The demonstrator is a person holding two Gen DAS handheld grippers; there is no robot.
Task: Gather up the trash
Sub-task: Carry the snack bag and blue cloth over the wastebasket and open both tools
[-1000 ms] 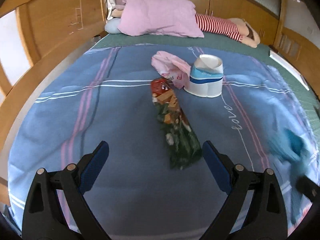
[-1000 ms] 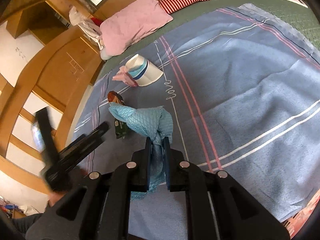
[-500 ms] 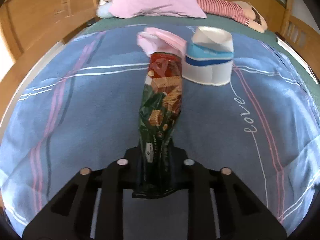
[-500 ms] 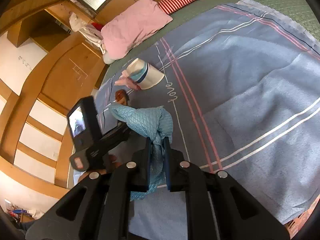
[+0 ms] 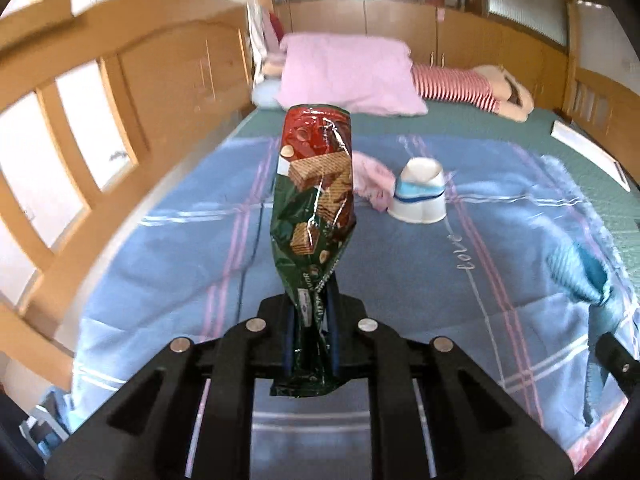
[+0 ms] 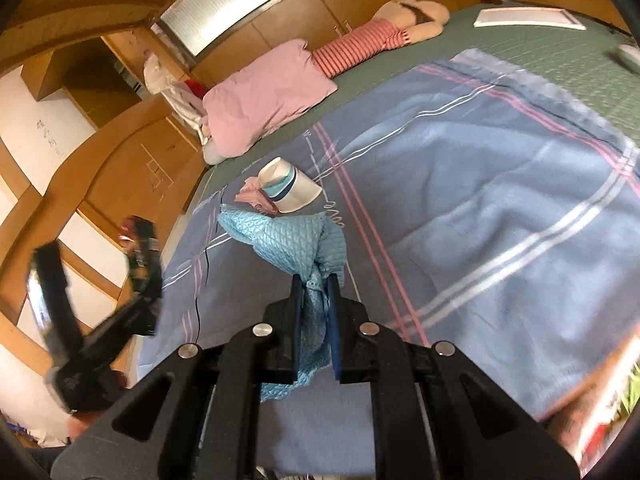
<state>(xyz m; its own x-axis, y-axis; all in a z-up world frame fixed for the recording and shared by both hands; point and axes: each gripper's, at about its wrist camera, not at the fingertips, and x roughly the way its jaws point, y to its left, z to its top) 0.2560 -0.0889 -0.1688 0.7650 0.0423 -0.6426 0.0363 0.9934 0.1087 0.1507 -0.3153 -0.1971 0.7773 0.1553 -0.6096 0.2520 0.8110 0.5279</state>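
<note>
Through the left wrist camera I see my left gripper clamped tight on the bottom end of a green and red wafer wrapper. The wrapper stands up out of the jaws, clear of the bed, its red top end pointing away from me. Beyond it, on the blue striped blanket, a crumpled pink wrapper lies touching the left side of a white cup with a blue band, which sits upside down. Farther off, a pink pillow rests at the head of the bed, with a doll in a red-striped top to its right. At the right edge I catch a blurred piece of light blue quilted cloth.

Through the right wrist camera, my right gripper is pinched shut on that light blue quilted cloth, which bunches up above the jaws and hangs out below them. Past it, the white cup and the pink wrapper sit together on the blanket. On the left, blurred, I make out my left gripper carrying the wafer wrapper off the side of the bed. The pillow and the doll lie at the far end.
</note>
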